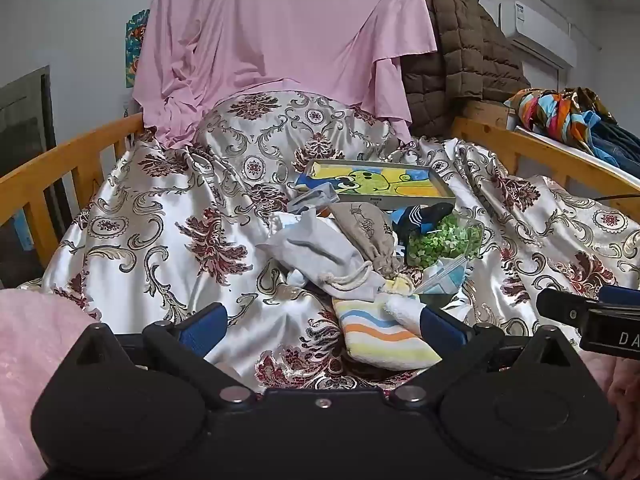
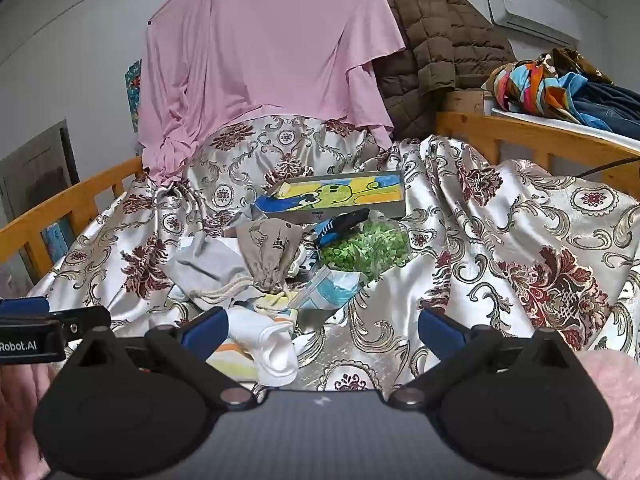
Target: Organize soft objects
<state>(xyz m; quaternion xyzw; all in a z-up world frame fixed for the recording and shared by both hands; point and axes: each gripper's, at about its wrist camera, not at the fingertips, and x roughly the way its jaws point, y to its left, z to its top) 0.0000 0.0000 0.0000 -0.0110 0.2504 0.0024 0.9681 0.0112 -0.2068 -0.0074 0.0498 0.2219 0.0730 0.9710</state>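
A heap of soft things lies on the floral satin bedspread (image 1: 168, 208): a grey drawstring pouch (image 1: 320, 252), a beige printed pouch (image 1: 368, 232), a dark blue sock (image 1: 424, 216) and a clear pack of green leaves (image 1: 444, 240). Nearest is a striped towel (image 1: 380, 336) with a white sock (image 1: 402, 306) on it. My left gripper (image 1: 322, 330) is open, its right finger touching the towel's edge. My right gripper (image 2: 324, 332) is open too, with the white sock (image 2: 272, 344) just inside its left finger. Neither holds anything.
A flat box with a cartoon frog lid (image 2: 340, 194) lies behind the heap. Wooden bed rails (image 1: 60, 172) run along both sides. A pink sheet (image 1: 280, 32) and brown puffer jacket (image 1: 456, 60) hang at the back. Colourful clothes (image 2: 560, 88) are piled on the right.
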